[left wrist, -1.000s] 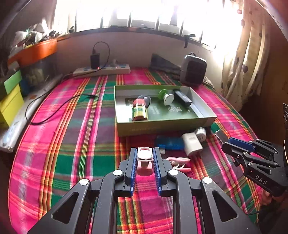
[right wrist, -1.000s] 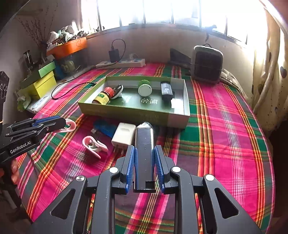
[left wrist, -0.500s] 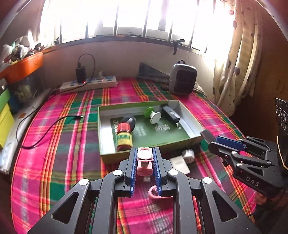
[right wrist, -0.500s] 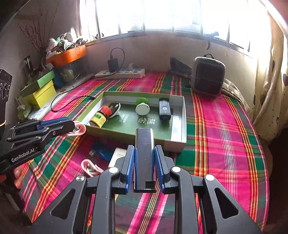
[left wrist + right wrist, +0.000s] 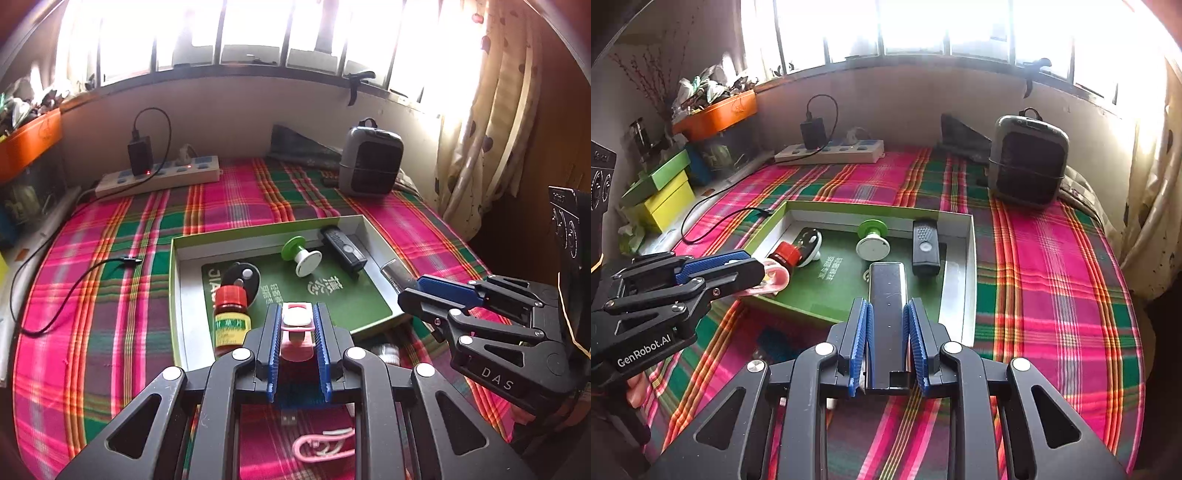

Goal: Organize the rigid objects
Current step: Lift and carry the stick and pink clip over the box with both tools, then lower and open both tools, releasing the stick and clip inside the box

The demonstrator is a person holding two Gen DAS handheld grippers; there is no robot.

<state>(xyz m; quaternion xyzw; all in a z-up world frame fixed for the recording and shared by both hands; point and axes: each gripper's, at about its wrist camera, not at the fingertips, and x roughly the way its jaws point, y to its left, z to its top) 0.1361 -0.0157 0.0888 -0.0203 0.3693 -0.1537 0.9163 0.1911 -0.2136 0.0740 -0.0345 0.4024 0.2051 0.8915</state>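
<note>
My left gripper (image 5: 296,314) is shut on a pink clip (image 5: 295,328) and holds it over the front edge of the green tray (image 5: 175,295). It also shows in the right wrist view (image 5: 753,273) with the pink clip (image 5: 774,278). My right gripper (image 5: 886,306) is shut on a long dark bar (image 5: 886,295), held over the tray's (image 5: 960,295) front right part. In the tray lie a red-capped bottle (image 5: 231,317), a black oval device (image 5: 242,277), a green-and-white spool (image 5: 301,256) and a black stick (image 5: 343,251).
On the plaid cloth below the left gripper lie another pink clip (image 5: 321,445) and a blue item (image 5: 295,397). A power strip (image 5: 159,179) and a grey heater (image 5: 371,166) stand at the back. A black cable (image 5: 66,280) runs at the left. Green and yellow boxes (image 5: 661,195) stand far left.
Both grippers have moved forward and up with their objects, from the cloth in front of the tray to above the tray's front edge.
</note>
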